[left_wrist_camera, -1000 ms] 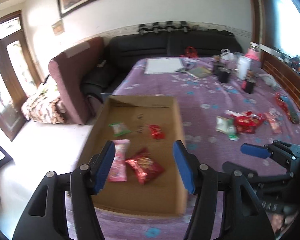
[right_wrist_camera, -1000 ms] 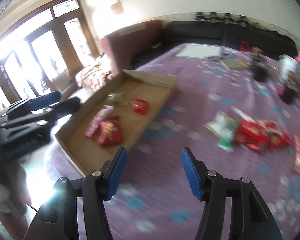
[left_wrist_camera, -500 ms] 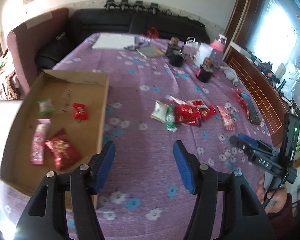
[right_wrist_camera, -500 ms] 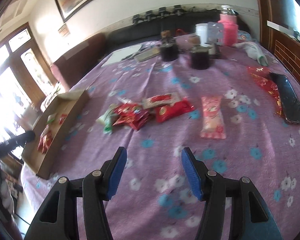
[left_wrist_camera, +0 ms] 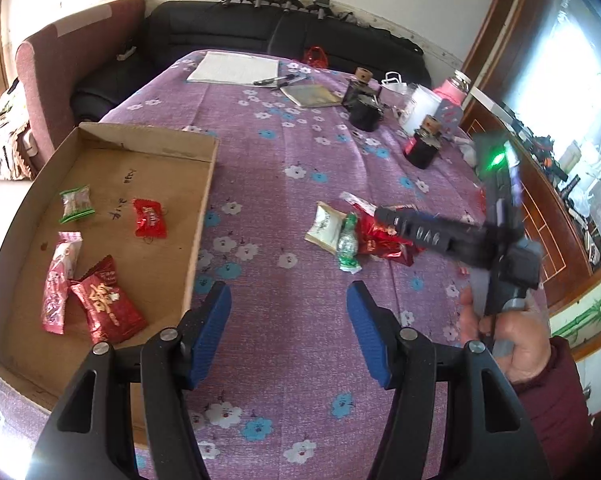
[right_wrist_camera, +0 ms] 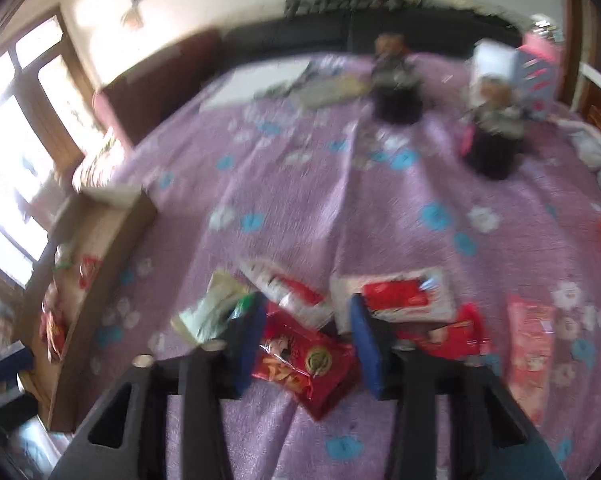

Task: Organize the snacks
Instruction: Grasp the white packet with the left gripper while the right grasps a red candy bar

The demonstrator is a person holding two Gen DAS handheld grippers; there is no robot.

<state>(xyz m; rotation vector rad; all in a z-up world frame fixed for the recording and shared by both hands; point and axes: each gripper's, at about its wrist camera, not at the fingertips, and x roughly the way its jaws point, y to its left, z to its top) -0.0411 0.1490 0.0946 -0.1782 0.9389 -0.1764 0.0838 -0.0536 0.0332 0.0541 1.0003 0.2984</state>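
While angled down over the loose snack pile, right claw (right_wrist_camera: 305,310) caught mid-closing, blue pads either side of a red foil packet (right_wrist_camera: 300,364). Packet flat on the bench (left_wrist_camera: 280,160), glossy, printed with a gold round emblem and yellow lettering, its edges reaching both pads. Pressed or merely flanked: cannot tell through the blur.

Just beyond the pads, a white-edged packet with a red panel (right_wrist_camera: 400,300). To its left, a cream-and-green wrapper (right_wrist_camera: 212,312). Farther right, a long pink packet (right_wrist_camera: 534,344) lying lengthwise on the purple flowered cloth.

Seen from the left wrist, right claw held by a hand (left_wrist_camera: 512,344) in a maroon sleeve, tip dipped into that same heap.

Left claw (left_wrist_camera: 288,292) apart, nothing between the pads, hanging over bare cloth just beside the cardboard tray (left_wrist_camera: 204,200).

Inside the tray, four snacks, spread out: a green-trimmed sweet (left_wrist_camera: 75,203), a small red sweet (left_wrist_camera: 150,218), a slim pink packet (left_wrist_camera: 60,280) and a larger red packet (left_wrist_camera: 106,304) touching it.

Far end of the bench: two dark jars (left_wrist_camera: 422,148) and white paper.
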